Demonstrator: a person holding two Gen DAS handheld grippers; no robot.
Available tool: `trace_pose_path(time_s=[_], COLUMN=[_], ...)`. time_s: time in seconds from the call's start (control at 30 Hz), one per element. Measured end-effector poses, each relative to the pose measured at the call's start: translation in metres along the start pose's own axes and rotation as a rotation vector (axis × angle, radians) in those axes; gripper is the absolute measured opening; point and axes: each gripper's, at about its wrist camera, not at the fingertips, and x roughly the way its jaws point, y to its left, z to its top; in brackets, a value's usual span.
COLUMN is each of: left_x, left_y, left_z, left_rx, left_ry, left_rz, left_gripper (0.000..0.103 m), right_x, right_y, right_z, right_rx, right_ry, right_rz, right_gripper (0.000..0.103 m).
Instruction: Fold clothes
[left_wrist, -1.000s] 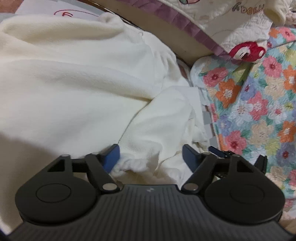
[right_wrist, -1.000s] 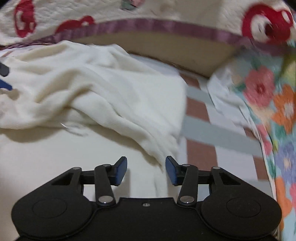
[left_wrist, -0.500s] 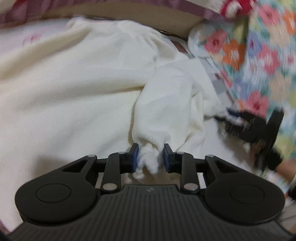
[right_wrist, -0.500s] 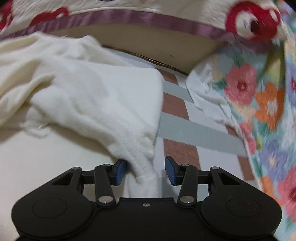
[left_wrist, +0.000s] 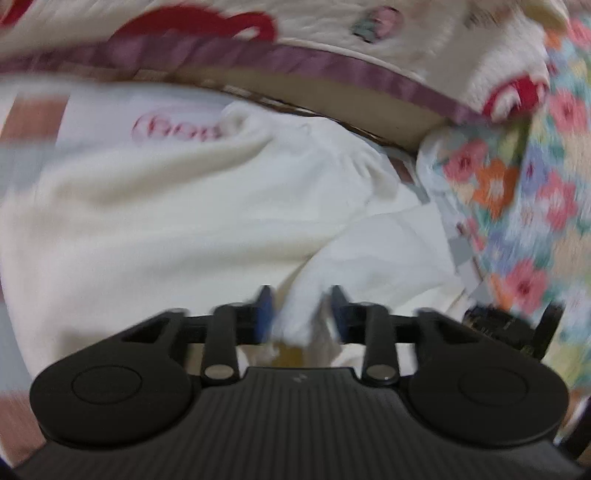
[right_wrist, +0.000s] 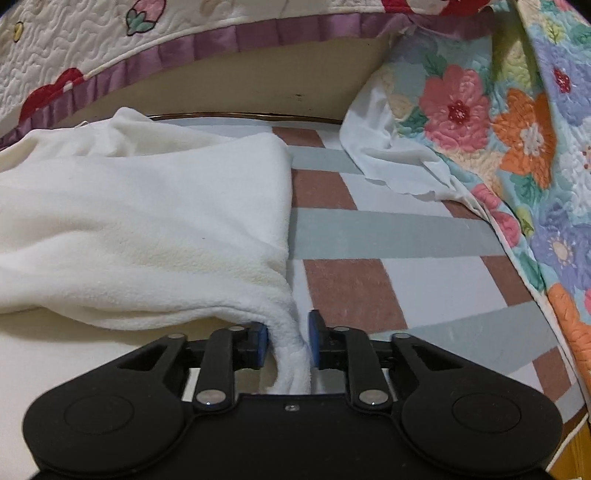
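- the cream fleece garment (right_wrist: 140, 221) lies spread and rumpled on a striped bed sheet (right_wrist: 388, 236), its bulk running away to the left of the right gripper and forward of the left one.
- right gripper (right_wrist: 286, 341): its blue pads are drawn in on a bunched corner of the fleece, which passes between them and hangs down toward the gripper body – a pinch, with the cloth filling the gap.
- left gripper (left_wrist: 300, 314): this view is motion-blurred, but a white tongue of the same garment sits between the blue pads, which stand close on either side of it; it looks like a pinch, though the blur hides whether both pads bear on the cloth.
- the right gripper's dark body shows at the right edge of the left wrist view, so the two holds sit near each other, along one end of the garment.
- the relation that matters – from both grips the fleece stretches forward toward the quilted cover (right_wrist: 110, 48) at the back, its long axis running away from the tongs, so any fold would carry the held end over the body lying ahead.
- a floral quilt (right_wrist: 517, 129) crowds the right side, just beside the sheet, and could catch cloth swung that way.
- how far folding stands cannot be settled: the garment is creased, with no tidy fold to see.
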Motion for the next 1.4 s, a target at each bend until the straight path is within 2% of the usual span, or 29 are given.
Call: trace_pose_path(time_s=[0.07,0.1,0.13,0.17,0.23,0.3,0.37,0.4,0.47,0.53,0.6,0.63,0.7,0.73,0.77,0.87,0.97,1.17,1.33,1.4], left_x=[-0.001,0.000,0.001,0.004,0.012,0.016,0.020,0.023,0.025,0.023,0.017,0.012,0.002,-0.003,-0.007,-0.007,0.008,0.022,0.024,0.022], left_y=[0.008,0.010,0.012,0.012,0.012,0.002,-0.015,-0.025,-0.034,-0.036,-0.037,-0.037,-0.038,-0.038,-0.037,-0.032,-0.027,-0.024,-0.022,-0.031], left_z=[-0.005,-0.007,-0.009,-0.012,-0.019,-0.025,-0.029,-0.030,-0.028,-0.023,-0.016,-0.013,-0.009,-0.008,-0.009,-0.015,-0.022,-0.032,-0.031,-0.032], left_rx=[-0.029,-0.032,-0.033,-0.035,-0.044,-0.012,0.087,0.139,0.169,0.158,0.134,0.116,0.084,0.072,0.063,0.054,0.071,0.107,0.125,0.207], left_ry=[0.011,0.024,0.038,0.052,0.099,0.115,0.116,0.124,0.123,0.110,0.093,0.085,0.069,0.062,0.059,0.071,0.106,0.151,0.178,0.176], left_rz=[-0.016,-0.017,-0.018,-0.018,-0.039,-0.036,0.004,0.026,0.019,-0.005,-0.030,-0.050,-0.088,-0.100,-0.106,-0.084,-0.016,0.037,0.053,0.074], left_gripper=[0.056,0.058,0.063,0.068,0.069,0.058,0.031,0.025,0.013,0.012,0.011,0.011,0.011,0.011,0.011,0.011,0.011,0.011,0.012,0.012], right_x=[-0.002,-0.004,-0.006,-0.008,-0.012,-0.017,-0.027,-0.034,-0.045,-0.050,-0.042,-0.035,-0.019,-0.014,-0.012,-0.028,-0.026,-0.020,-0.029,-0.033], right_y=[-0.002,-0.002,-0.003,-0.004,-0.005,-0.004,0.002,0.007,0.017,0.029,0.043,0.050,0.058,0.051,0.041,0.019,0.004,0.005,-0.010,-0.016], right_z=[-0.001,-0.003,-0.006,-0.009,-0.015,-0.016,-0.016,-0.015,-0.012,-0.007,-0.009,-0.014,-0.026,-0.026,-0.023,-0.013,-0.015,-0.024,-0.021,-0.019], right_rx=[-0.029,-0.054,-0.079,-0.109,-0.148,-0.163,-0.174,-0.186,-0.217,-0.265,-0.389,-0.496,-0.665,-0.656,-0.593,-0.415,-0.306,-0.386,-0.227,-0.153], right_ry=[0.002,0.000,-0.002,-0.006,-0.012,-0.019,-0.061,-0.097,-0.156,-0.183,-0.172,-0.162,-0.140,-0.119,-0.090,-0.109,-0.066,-0.045,-0.001,0.017], right_rz=[-0.010,-0.024,-0.042,-0.057,-0.075,-0.085,-0.086,-0.069,-0.037,0.003,0.020,-0.033,-0.147,-0.155,-0.118,-0.052,-0.023,-0.028,0.002,0.012], right_gripper=[0.046,0.051,0.060,0.063,0.063,0.063,0.060,0.058,0.050,0.049,0.048,0.047,0.036,0.018,0.010,0.008,0.008,0.010,0.016,0.018])
